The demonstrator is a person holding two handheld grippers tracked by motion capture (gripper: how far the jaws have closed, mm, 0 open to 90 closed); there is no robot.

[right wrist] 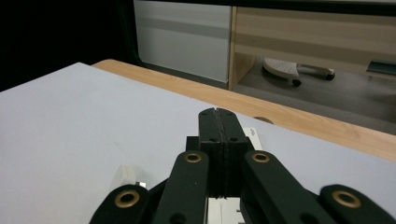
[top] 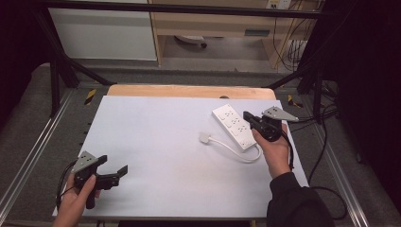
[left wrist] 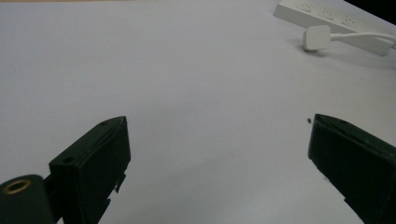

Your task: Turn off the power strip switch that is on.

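Left tongs [top: 115, 167] gape; right tongs [top: 248, 117] closed over power strip [top: 234, 126].

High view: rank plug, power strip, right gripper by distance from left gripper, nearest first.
From the left gripper:
1. Plug, mid-table, at the cable's free end.
2. Power strip, far right, lying diagonally.
3. Right gripper, shut, over the strip's right edge.

Glossy white plastic power strip [top: 233, 126] (matt white table [top: 156, 156], wood-edged).
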